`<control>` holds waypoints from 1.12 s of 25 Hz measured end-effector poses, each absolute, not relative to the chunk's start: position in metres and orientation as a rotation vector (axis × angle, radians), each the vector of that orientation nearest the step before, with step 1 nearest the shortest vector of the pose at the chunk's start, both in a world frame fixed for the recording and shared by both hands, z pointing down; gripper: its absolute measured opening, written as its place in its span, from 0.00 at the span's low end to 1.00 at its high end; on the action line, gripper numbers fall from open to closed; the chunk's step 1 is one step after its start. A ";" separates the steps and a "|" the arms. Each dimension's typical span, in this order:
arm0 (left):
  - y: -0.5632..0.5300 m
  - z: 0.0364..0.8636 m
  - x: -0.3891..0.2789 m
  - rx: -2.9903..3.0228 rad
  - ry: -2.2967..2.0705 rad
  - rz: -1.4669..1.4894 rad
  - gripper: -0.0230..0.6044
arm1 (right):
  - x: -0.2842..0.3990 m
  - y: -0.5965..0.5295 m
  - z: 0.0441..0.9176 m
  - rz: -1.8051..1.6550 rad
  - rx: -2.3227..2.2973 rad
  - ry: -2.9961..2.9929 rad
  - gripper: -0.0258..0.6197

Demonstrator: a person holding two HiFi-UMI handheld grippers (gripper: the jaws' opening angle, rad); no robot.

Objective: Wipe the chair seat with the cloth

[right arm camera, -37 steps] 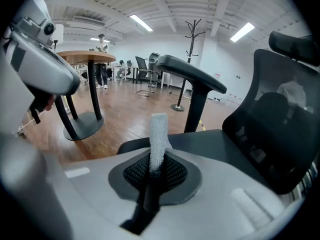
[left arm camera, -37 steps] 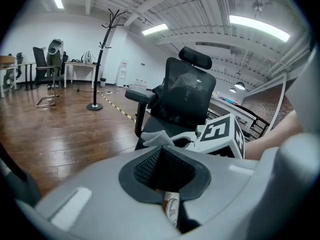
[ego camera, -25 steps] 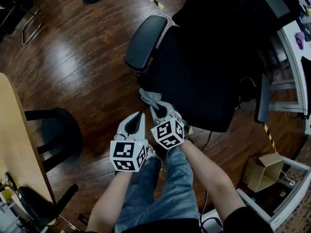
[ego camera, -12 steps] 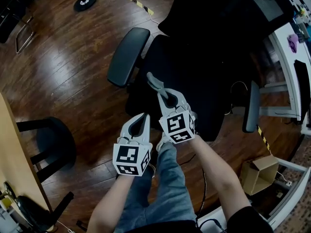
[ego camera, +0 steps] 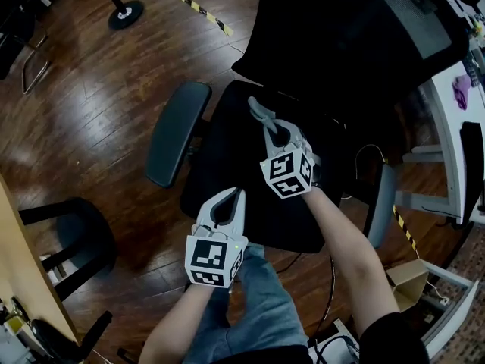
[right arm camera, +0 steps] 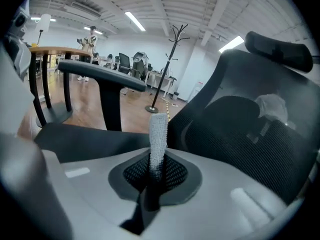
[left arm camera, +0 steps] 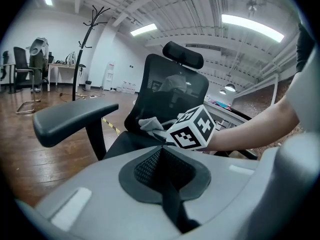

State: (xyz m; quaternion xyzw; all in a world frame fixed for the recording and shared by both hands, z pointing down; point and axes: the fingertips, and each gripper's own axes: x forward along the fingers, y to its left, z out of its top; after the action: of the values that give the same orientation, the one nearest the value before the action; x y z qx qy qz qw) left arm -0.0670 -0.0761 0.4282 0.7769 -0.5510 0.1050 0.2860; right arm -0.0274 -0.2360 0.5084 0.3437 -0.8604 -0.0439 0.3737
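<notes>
A black office chair fills the middle of the head view, its seat (ego camera: pixel 242 169) between two armrests. Over the rear middle of the seat, my right gripper (ego camera: pixel 271 127) is shut on a grey cloth (ego camera: pixel 258 111) that sticks out past its tips toward the backrest. In the right gripper view the cloth (right arm camera: pixel 157 134) stands as a narrow strip clamped between the jaws, in front of the mesh backrest (right arm camera: pixel 250 134). My left gripper (ego camera: pixel 228 203) hangs over the seat's front edge, shut and holding nothing. The left gripper view shows its closed tips (left arm camera: pixel 162 153), with the right gripper's cube (left arm camera: pixel 193 129) and cloth (left arm camera: pixel 149 125) beyond.
The chair's left armrest (ego camera: pixel 171 131) and right armrest (ego camera: pixel 380 203) flank the seat. A black stool (ego camera: pixel 83 230) and a wooden table edge (ego camera: pixel 23 256) are at the left. A cardboard box (ego camera: pixel 413 274) and a white desk frame (ego camera: pixel 455 142) stand at the right. The coat stand base (ego camera: pixel 125 12) sits far left.
The right gripper has carried the cloth from the seat's front edge to over the seat's rear middle. The left gripper has come up to the seat's front edge, still shut.
</notes>
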 end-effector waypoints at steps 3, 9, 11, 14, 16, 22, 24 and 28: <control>-0.102 0.434 -0.072 2.047 -1.505 0.283 0.04 | -0.018 -0.273 0.528 -0.116 0.862 -2.159 0.05; -0.126 0.449 -0.072 1.975 -1.550 0.282 0.04 | -0.002 -0.322 0.570 -0.094 0.815 -2.086 0.05; -0.131 0.455 -0.072 1.959 -1.548 0.291 0.04 | 0.000 -0.333 0.580 -0.086 0.802 -2.063 0.05; -0.137 0.462 -0.071 1.938 -1.546 0.297 0.04 | 0.003 -0.344 0.592 -0.072 0.783 -2.043 0.05; -0.139 0.464 -0.071 1.931 -1.543 0.300 0.04 | 0.004 -0.343 0.599 -0.066 0.762 -2.031 0.05; -0.128 0.470 -0.075 1.919 -1.533 0.304 0.04 | 0.005 -0.325 0.606 -0.044 0.739 -2.030 0.05; -0.120 0.471 -0.075 1.919 -1.528 0.303 0.04 | 0.005 -0.316 0.605 -0.042 0.739 -2.032 0.05; -0.102 0.471 -0.077 1.932 -1.514 0.307 0.04 | 0.003 -0.295 0.599 -0.048 0.742 -2.036 0.05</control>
State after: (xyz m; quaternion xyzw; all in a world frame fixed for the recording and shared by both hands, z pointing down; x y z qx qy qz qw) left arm -0.0773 -0.1020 0.4709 0.7377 -0.5783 0.1173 0.3279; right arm 0.0034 -0.2948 0.5994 0.3026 -0.8302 -0.0195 0.4678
